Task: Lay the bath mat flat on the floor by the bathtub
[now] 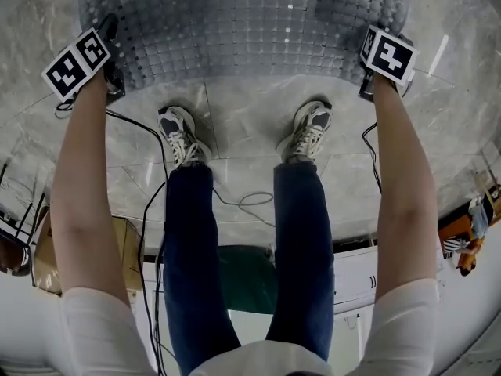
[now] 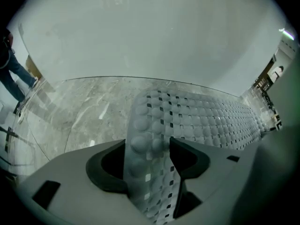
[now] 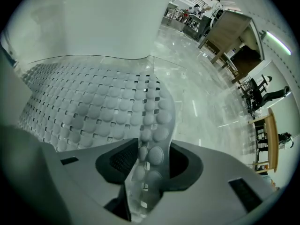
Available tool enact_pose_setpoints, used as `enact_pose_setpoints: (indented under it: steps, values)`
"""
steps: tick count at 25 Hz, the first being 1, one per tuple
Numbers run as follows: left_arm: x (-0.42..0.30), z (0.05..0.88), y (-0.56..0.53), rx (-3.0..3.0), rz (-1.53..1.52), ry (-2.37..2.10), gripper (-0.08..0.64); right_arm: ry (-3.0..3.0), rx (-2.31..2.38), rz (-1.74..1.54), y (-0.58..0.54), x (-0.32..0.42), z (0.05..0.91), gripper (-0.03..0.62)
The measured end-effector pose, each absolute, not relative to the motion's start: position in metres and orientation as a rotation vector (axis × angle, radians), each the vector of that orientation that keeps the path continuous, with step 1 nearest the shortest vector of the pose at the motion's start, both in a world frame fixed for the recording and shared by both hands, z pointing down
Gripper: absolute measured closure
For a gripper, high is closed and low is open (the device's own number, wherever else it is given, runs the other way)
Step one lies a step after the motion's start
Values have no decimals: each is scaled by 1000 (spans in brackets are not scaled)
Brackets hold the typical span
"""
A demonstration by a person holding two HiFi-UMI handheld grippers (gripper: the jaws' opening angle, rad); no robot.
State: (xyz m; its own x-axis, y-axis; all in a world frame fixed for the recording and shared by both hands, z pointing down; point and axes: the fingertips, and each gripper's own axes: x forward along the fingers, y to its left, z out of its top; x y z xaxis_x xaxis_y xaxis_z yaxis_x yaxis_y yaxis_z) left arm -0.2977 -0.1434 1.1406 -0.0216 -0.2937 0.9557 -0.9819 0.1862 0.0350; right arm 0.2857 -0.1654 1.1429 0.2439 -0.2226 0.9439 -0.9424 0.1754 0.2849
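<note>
Left gripper (image 1: 112,67) (image 2: 147,146): jaws apart. The near corner of the bath mat (image 1: 243,30) (image 2: 211,121) stands up loose between them, not pinched.

Right gripper (image 1: 368,75) (image 3: 152,153): jaws partly apart. The mat's other near corner (image 3: 84,102) curls up between them, with a gap showing at the ribbed pad on one side.

Both grippers point steeply down. The mat is grey, with bumps and square holes. It spans from one gripper to the other and runs out past their tips, spread on the marble floor (image 1: 250,124). A low hump shows in it near the right gripper.

The white bathtub wall (image 2: 140,41) (image 3: 103,18) rises just beyond the mat's far edge, ahead of both grippers. The inside of the tub is not in view, so I cannot tell what is in it.

Behind the grippers, on the person's side, two shoes (image 1: 182,135) stand on bare floor just short of the mat's near edge. A cable (image 1: 250,202) loops behind them.

A cardboard box (image 1: 125,249) sits well behind the left gripper, partly hidden by the arm. Its contents cannot be made out.
</note>
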Motion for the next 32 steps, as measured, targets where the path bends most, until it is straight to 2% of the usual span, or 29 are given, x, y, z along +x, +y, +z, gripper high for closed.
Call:
enact_pose_setpoints:
  steps: [3, 5, 16, 17, 18, 19, 21, 22, 26, 32]
  values:
    - [-304, 1142, -136, 1244, 886, -1502, 282, -1210, 1353, 756, -165, 297, 1142, 374]
    - [-309, 1141, -131, 1233, 885, -1502, 268, -1203, 1359, 770, -165, 302, 1140, 350]
    - [-315, 1121, -125, 1229, 924, -1522, 268, -1164, 1371, 833, -153, 311, 1127, 347]
    - [-316, 1117, -127, 1226, 929, -1535, 277, -1169, 1368, 847, -153, 308, 1126, 347]
    - [-316, 1113, -128, 1221, 941, -1546, 330, -1172, 1366, 862, -154, 305, 1124, 348]
    - [-316, 1110, -128, 1216, 954, -1550, 414, -1175, 1364, 870, -155, 303, 1122, 381]
    - [-314, 1104, -129, 1212, 969, -1553, 465, -1182, 1350, 856, -158, 297, 1117, 507]
    - [-314, 1102, -129, 1214, 967, -1555, 480, -1190, 1333, 844, -160, 295, 1114, 528]
    - [-308, 1092, -130, 1234, 938, -1539, 502, -1228, 1246, 874, -161, 281, 1106, 558]
    - [-298, 1078, -123, 1253, 913, -1492, 509, -1242, 1229, 908, -159, 267, 1088, 561]
